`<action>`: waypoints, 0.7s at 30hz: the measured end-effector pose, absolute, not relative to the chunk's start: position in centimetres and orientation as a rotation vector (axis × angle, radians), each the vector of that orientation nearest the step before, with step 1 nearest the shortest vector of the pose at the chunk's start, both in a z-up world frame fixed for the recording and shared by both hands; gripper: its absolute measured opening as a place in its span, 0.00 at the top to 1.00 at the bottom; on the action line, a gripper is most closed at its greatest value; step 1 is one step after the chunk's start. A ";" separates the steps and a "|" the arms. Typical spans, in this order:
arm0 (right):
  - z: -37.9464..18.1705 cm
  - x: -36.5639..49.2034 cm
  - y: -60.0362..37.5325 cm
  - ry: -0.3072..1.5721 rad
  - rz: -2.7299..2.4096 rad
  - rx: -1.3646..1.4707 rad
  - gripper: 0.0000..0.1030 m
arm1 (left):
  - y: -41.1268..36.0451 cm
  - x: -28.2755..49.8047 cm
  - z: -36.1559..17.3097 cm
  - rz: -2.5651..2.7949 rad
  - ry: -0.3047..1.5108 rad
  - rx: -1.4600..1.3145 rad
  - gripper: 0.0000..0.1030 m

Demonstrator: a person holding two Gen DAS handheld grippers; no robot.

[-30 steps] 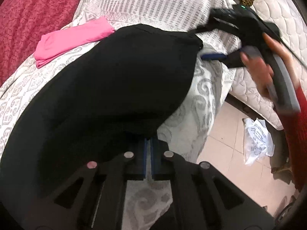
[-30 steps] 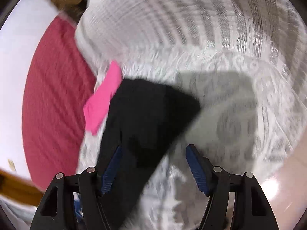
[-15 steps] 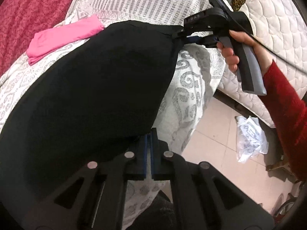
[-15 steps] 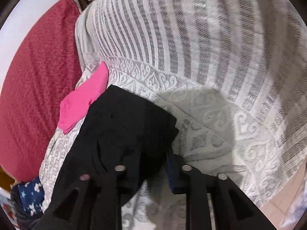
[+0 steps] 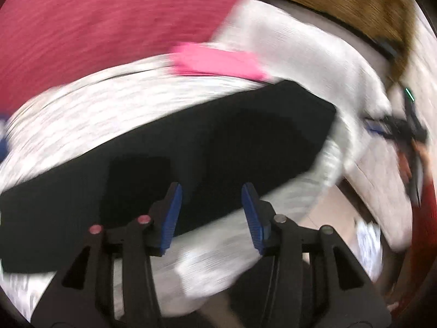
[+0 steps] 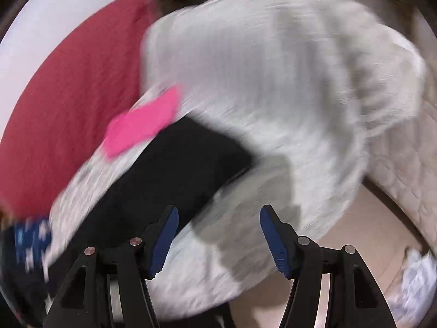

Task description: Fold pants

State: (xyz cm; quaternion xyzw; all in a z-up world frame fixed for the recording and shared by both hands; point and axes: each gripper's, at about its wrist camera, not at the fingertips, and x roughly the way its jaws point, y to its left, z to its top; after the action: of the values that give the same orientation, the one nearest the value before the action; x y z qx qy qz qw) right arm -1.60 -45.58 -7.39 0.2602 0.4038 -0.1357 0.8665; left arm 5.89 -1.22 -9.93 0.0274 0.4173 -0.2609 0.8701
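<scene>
Pants (image 5: pixel 191 142), black, lie flat as a long folded band on the bed's pale patterned cover (image 5: pixel 95 109), running from near left to far right in the left wrist view. Both frames are motion-blurred. Left claw (image 5: pixel 210 213) hangs over the near edge of the pants, blue pads apart, jaws opening, nothing pinched between them. Right claw (image 6: pixel 218 235) is also spread and opening, with only the cover behind the gap; the pants (image 6: pixel 164 180) sit left of it, passing behind its left finger, contact unclear. Right claw also shows in the left wrist view at far right (image 5: pixel 382 128), off the far end of the pants, a hand (image 5: pixel 420 153) on its grip and a red sleeve (image 5: pixel 426 218) below. Pink garment (image 5: pixel 218 63) lies just beyond the far edge of the pants. Red blanket (image 5: pixel 95 22) covers the far left of the bed. Blue starred cloth (image 6: pixel 27 243) sits at near left in the right wrist view. Floor (image 6: pixel 355 232) shows at right.
</scene>
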 end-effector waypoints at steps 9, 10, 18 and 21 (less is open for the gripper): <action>-8.9 5.6 -27.3 1.035 0.139 0.356 0.38 | 18.4 2.8 -11.2 -0.020 0.850 -0.168 0.42; -8.7 6.4 -24.9 1.045 0.188 0.333 0.38 | 20.0 2.3 -11.3 0.018 0.838 -0.181 0.41; -9.2 10.3 -11.1 1.111 0.426 0.199 0.38 | 28.8 1.0 -14.9 0.141 0.871 -0.319 0.39; -10.3 10.9 -7.8 1.157 0.462 0.164 0.38 | 29.9 1.6 -16.0 0.120 0.891 -0.367 0.39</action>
State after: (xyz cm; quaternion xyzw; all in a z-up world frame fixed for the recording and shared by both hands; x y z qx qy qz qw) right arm 10.88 -7.81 -10.26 0.0765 0.5411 0.2162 0.8091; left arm 1.64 29.88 -15.99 -0.1763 0.4284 0.0577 0.8844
